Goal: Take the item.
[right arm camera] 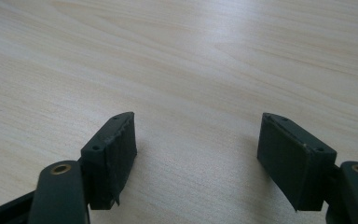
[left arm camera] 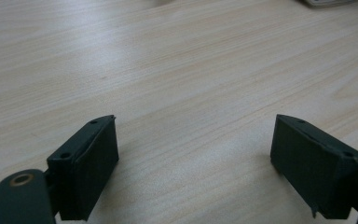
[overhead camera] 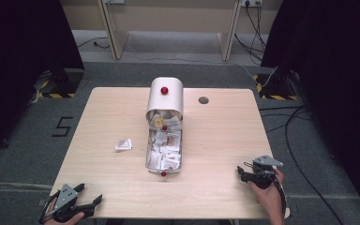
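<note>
- The left hand-held gripper [overhead camera: 90, 202] sits at the near left corner of the worktop [overhead camera: 220, 140], held by a hand [overhead camera: 65, 216] that comes in from the near edge; its jaws point toward the middle of the worktop.
- In the left gripper view, the left hand-held gripper [left arm camera: 193, 158] stands wide, with bare wood between its two black jaws and nothing gripped.
- The right hand-held gripper [overhead camera: 240, 172] rests close to the near right corner, held by the right hand [overhead camera: 268, 190], with its jaws turned toward the left edge.
- In the right gripper view, the right hand-held gripper [right arm camera: 196, 149] is also spread wide over bare wood and holds nothing.
- A long clear tray [overhead camera: 148, 157] full of small white packets [overhead camera: 165, 149] lies along the middle of the worktop, running from the centre toward the near edge, well apart from both grippers.
- A rounded silver cover [overhead camera: 165, 99] with a red knob [overhead camera: 164, 90] stands at the tray's far end, toward the far edge, overlapping that end of the tray.
- One loose white packet [overhead camera: 123, 145] lies flat on the wood just to the left of the tray, apart from it and nearer to the left gripper than to the right one.
- A dark round cable hole [overhead camera: 203, 100] sits near the far edge, to the right of the cover.
</note>
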